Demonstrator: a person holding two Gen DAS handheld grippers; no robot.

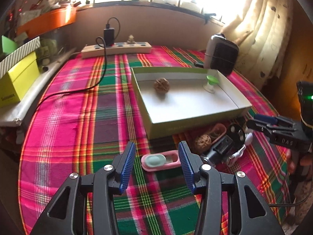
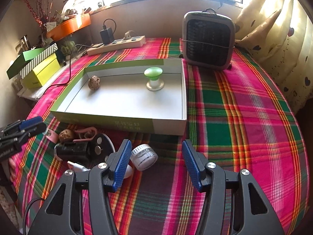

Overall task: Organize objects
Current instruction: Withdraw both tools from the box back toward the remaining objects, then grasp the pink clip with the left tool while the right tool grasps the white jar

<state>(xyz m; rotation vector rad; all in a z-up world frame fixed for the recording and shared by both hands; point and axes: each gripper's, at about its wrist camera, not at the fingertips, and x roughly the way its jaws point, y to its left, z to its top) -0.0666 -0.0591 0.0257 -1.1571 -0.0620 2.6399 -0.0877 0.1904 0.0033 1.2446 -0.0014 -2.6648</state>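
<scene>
The tray [image 2: 121, 115], a shallow card box, sits mid-table on the plaid cloth [image 2: 244, 117]; it looks light and would dent if squeezed, so it is best left in place. Inside it are a walnut [image 2: 94, 82] at the far left and a green-topped knob [image 2: 154, 78] toward the far right.

Just near of the tray lies the unsorted heap: a black clamp-like gadget [image 2: 78, 150], probably the heaviest and hard, to be taken across its body; a small clear jar [image 2: 144, 156], smooth, round and likely slippery, to be taken across its sides; a second walnut [image 2: 66, 135], hard, light and apt to roll; and a pink clip [image 1: 160, 160], light plastic, left of the heap, to be taken across its narrow width.

The left gripper [image 1: 157, 163] is open and empty, the clip ahead between its pads, untouched. The right gripper [image 2: 155, 164] is open and empty too, the jar just inside its left pad.
</scene>
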